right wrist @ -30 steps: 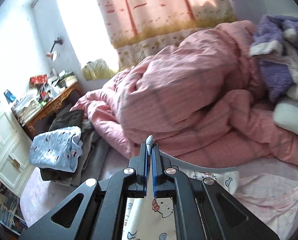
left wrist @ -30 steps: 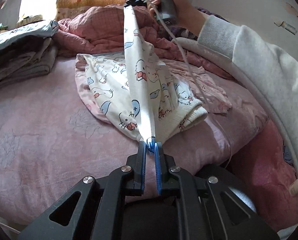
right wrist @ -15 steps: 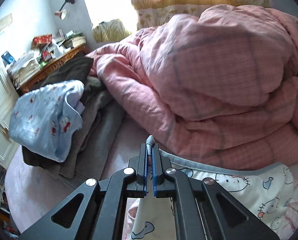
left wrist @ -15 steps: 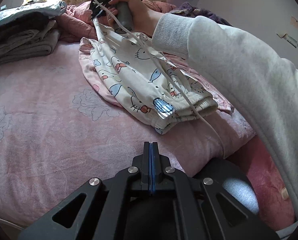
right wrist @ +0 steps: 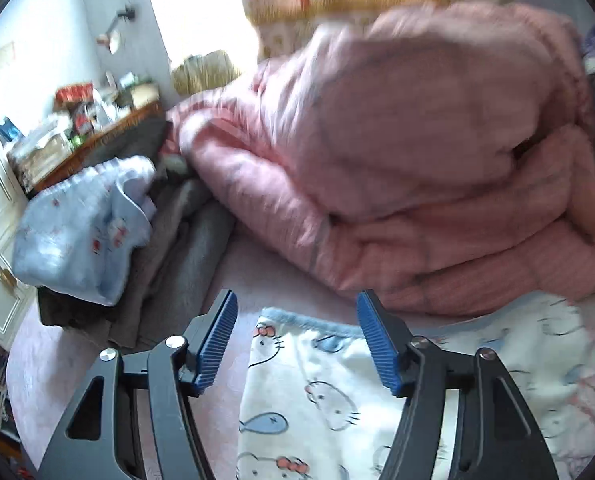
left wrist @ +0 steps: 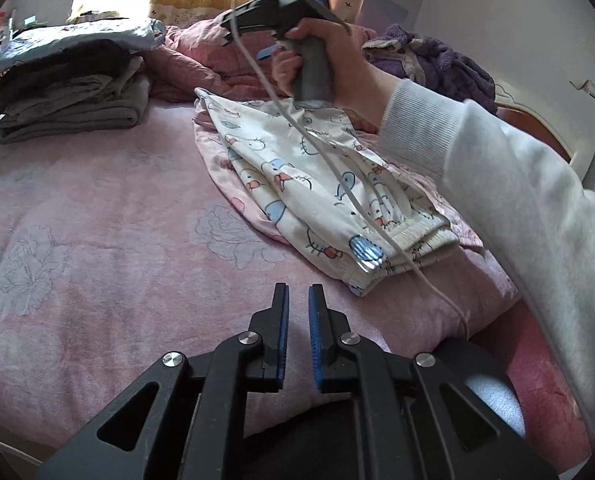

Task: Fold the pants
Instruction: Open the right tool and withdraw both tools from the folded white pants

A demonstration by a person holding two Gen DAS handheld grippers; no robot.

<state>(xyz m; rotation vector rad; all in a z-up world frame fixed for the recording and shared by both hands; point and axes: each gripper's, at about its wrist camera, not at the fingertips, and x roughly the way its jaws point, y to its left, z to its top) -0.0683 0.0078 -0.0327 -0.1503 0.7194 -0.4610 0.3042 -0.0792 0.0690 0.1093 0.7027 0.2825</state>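
Observation:
The white cartoon-print pants (left wrist: 297, 176) lie folded lengthwise on the pink bed sheet (left wrist: 97, 240), cuffs toward me at the right. My left gripper (left wrist: 298, 294) is slightly open and empty, just short of the cuffs. My right gripper (left wrist: 233, 34) is lifted above the far end of the pants, held by a hand in a white sleeve. In the right wrist view the right gripper (right wrist: 295, 304) is wide open and empty over the pants' blue-trimmed far edge (right wrist: 309, 380).
A stack of folded grey and light-blue clothes (left wrist: 73, 92) sits at the far left of the bed. A bunched pink duvet (right wrist: 417, 160) lies behind the pants. A purple fleece (left wrist: 429, 56) lies at the far right. A cluttered side table (right wrist: 77, 120) stands by the wall.
Both grippers have let go of the pants, which now lie flat on the bed. The left gripper shut, then opened slightly. The right gripper opened wide and lifted off the far edge.

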